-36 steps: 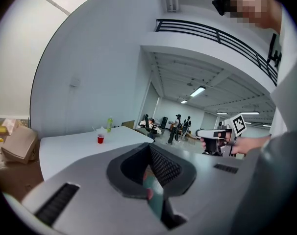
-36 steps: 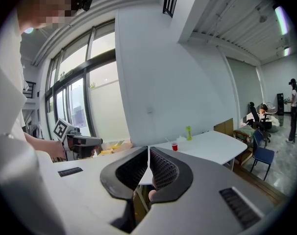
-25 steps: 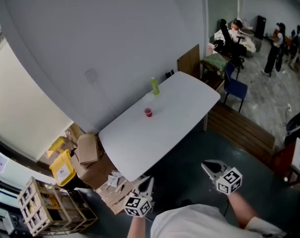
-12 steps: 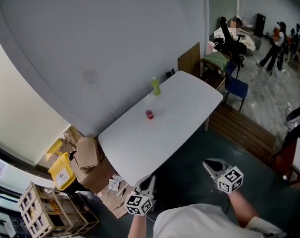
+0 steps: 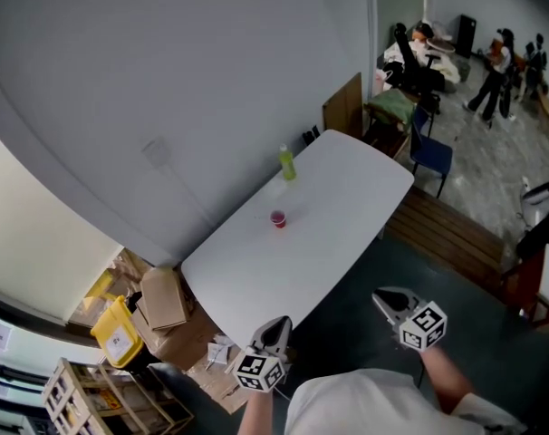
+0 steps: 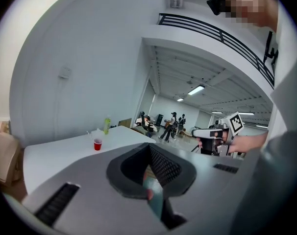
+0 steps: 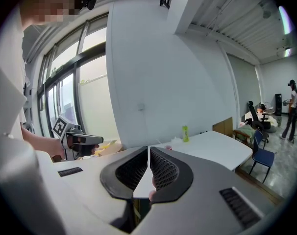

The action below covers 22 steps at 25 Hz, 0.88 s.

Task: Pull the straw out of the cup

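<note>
A small red cup (image 5: 277,217) stands near the middle of a white table (image 5: 347,207). In the left gripper view the cup (image 6: 98,144) carries a thin straw (image 6: 90,133) that leans to the left. Both grippers are in front of the table's near end and far from the cup. My left gripper (image 5: 276,325) is shut and empty; its jaws (image 6: 149,149) meet in its own view. My right gripper (image 5: 389,298) hangs to the right, its jaws (image 7: 148,151) pressed together with nothing between them. The cup (image 7: 168,148) shows just past them.
A green bottle (image 5: 287,162) stands at the table's wall side, beyond the cup. Cardboard boxes (image 5: 166,299), a yellow bin (image 5: 118,333) and a wooden crate (image 5: 75,397) crowd the floor at left. A blue chair (image 5: 433,157) and people (image 5: 492,71) are at the far right.
Both grippers and the view have moved toward the table. Its near end now lies closer to the left gripper. Both jaws stay shut.
</note>
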### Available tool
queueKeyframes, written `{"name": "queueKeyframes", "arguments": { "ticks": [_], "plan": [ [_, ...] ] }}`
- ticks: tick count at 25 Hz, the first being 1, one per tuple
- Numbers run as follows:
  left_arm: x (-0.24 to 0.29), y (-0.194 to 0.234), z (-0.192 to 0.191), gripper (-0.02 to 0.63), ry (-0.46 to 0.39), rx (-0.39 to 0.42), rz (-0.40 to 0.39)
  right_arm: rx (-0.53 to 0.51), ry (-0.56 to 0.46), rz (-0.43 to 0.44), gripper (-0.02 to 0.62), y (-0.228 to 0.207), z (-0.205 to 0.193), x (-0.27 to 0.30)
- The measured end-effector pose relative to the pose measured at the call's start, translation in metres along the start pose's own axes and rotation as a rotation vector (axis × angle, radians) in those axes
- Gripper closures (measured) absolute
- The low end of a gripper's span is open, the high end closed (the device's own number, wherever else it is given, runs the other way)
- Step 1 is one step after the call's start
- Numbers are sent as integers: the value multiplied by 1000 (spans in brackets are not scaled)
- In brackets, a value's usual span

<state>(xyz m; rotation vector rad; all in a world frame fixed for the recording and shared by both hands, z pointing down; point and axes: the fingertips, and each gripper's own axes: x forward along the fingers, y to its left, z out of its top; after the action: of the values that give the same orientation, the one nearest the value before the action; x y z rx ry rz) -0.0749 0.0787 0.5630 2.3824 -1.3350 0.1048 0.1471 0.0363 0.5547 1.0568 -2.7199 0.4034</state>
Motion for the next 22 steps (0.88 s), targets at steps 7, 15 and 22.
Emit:
{"name": "queueKeyframes", "arguments": {
  "ticks": [7, 15, 22],
  "plan": [
    [22, 47, 14, 606, 27, 16, -40, 17, -1, -40, 555, -10, 6, 45],
    [37, 89, 20, 606, 70, 28, -82, 27, 20, -78, 555, -7, 14, 86],
    [43, 105, 22, 606, 79, 10, -104, 34, 22, -74, 555, -3, 15, 106]
  ]
}}
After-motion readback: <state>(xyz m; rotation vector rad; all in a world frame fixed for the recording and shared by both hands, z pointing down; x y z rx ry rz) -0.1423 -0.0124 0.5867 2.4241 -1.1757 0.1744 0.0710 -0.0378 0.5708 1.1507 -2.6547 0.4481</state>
